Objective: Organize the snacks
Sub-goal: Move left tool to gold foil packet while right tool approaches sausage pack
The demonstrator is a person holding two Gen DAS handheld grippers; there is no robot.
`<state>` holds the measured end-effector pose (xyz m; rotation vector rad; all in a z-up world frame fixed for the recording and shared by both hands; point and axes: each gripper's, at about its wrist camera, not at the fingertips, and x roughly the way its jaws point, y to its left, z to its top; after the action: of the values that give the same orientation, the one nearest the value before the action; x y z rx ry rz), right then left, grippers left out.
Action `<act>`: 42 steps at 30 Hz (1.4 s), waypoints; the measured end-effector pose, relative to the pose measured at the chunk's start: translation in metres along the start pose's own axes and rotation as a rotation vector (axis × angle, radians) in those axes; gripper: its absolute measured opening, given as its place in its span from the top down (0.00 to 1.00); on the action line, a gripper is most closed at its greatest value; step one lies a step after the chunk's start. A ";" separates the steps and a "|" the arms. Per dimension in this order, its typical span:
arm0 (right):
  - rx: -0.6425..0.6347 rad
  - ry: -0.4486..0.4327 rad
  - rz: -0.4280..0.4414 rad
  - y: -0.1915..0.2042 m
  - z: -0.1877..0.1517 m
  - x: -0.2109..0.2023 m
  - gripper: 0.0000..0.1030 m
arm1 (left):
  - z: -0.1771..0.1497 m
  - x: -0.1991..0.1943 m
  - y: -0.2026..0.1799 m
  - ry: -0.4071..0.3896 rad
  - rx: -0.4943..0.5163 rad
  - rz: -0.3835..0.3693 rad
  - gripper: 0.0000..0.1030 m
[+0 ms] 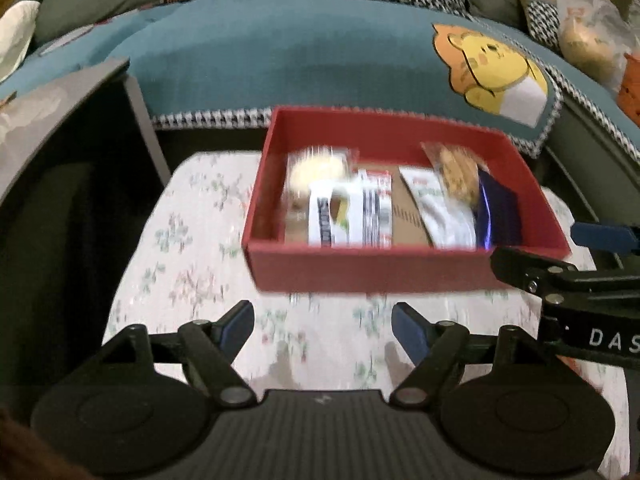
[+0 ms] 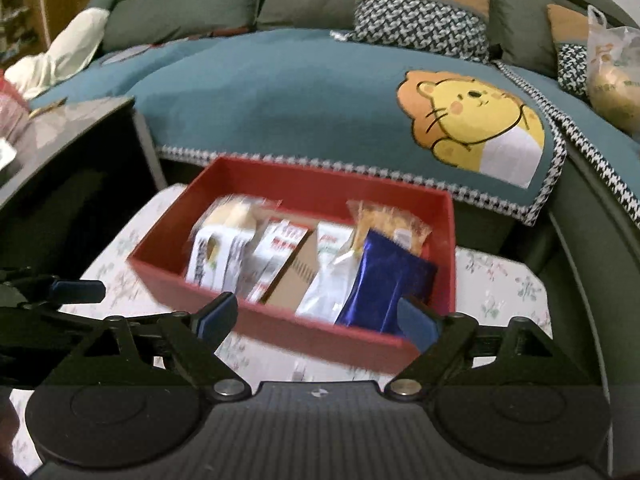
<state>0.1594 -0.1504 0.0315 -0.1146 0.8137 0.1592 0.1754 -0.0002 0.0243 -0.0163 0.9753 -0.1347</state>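
A red box [image 1: 372,268] stands on a floral-cloth table [image 1: 188,264] and holds several snack packets side by side: a pale bun packet [image 1: 316,172], a white labelled packet [image 1: 332,220], a brown carton [image 1: 406,216], a white bag [image 1: 444,212], a cookie packet [image 1: 456,172] and a blue foil packet [image 1: 500,212]. The box also shows in the right wrist view [image 2: 288,330], with the blue foil packet [image 2: 384,284] nearest. My left gripper [image 1: 323,330] is open and empty in front of the box. My right gripper [image 2: 318,316] is open and empty at the box's near wall.
A teal sofa cover with a yellow cartoon lion [image 2: 476,124] lies behind the table. A dark side table [image 1: 68,92] stands at the left. Plastic bags [image 1: 588,40] sit on the sofa at the right. The right gripper's fingers [image 1: 532,272] show in the left wrist view.
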 end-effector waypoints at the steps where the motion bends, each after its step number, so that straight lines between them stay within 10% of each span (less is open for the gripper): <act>1: -0.004 0.012 0.003 0.002 -0.005 -0.001 0.12 | -0.006 -0.002 0.001 0.011 0.003 -0.007 0.01; 15: 0.038 0.145 0.090 0.023 -0.063 -0.035 0.11 | -0.085 0.010 0.009 0.220 0.017 -0.061 0.01; 20: 0.141 0.142 0.097 0.003 -0.072 -0.048 0.11 | -0.091 0.022 0.000 0.211 0.072 0.000 0.01; 25: 0.187 0.175 0.100 -0.001 -0.085 -0.046 0.11 | -0.094 0.011 0.002 0.200 0.080 -0.011 0.31; 36: 0.072 0.288 0.120 0.041 -0.094 -0.011 0.10 | -0.089 -0.003 0.023 0.168 0.040 -0.042 0.34; 42: 0.238 0.340 0.163 0.038 -0.098 0.005 0.10 | -0.085 -0.006 0.037 0.157 0.000 -0.053 0.34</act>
<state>0.0855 -0.1284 -0.0408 0.1541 1.1756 0.1980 0.1058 0.0408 -0.0215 -0.0321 1.1326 -0.1862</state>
